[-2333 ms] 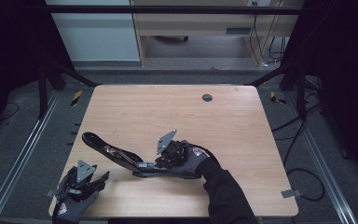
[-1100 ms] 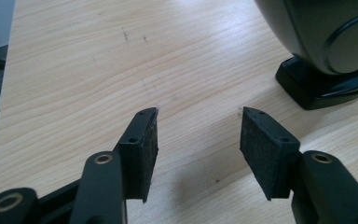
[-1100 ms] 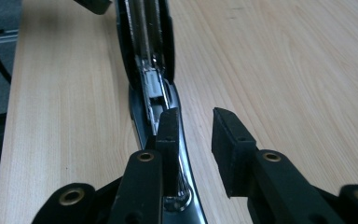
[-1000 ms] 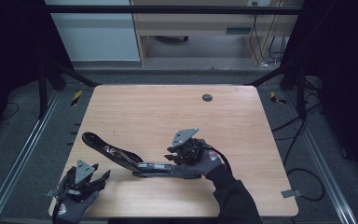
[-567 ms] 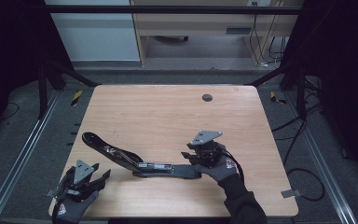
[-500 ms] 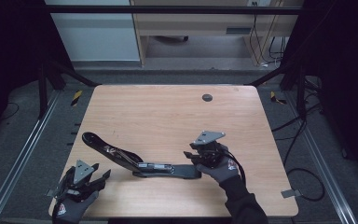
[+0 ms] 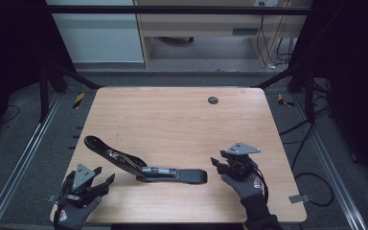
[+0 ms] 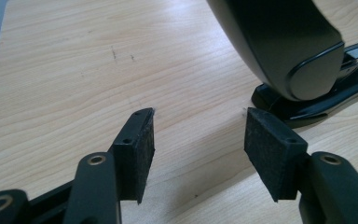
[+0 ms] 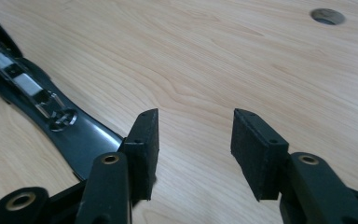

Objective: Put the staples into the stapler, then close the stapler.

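stapler (image 7: pixel 143 165) on table (image 7: pixel 172 115) near its front edge, left tool (image 7: pixel 93 184) left of it, right tool (image 7: pixel 219 164) just right

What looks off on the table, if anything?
The stapler lies swung wide open, its base flat on the table and its top arm splayed up to the left. No damage shows. Both grippers, left and right, sit open and clear of it.

A black stapler (image 7: pixel 143 165) lies opened flat on the table (image 7: pixel 172 115), between the left gripper (image 7: pixel 100 182) and right gripper (image 7: pixel 216 163).
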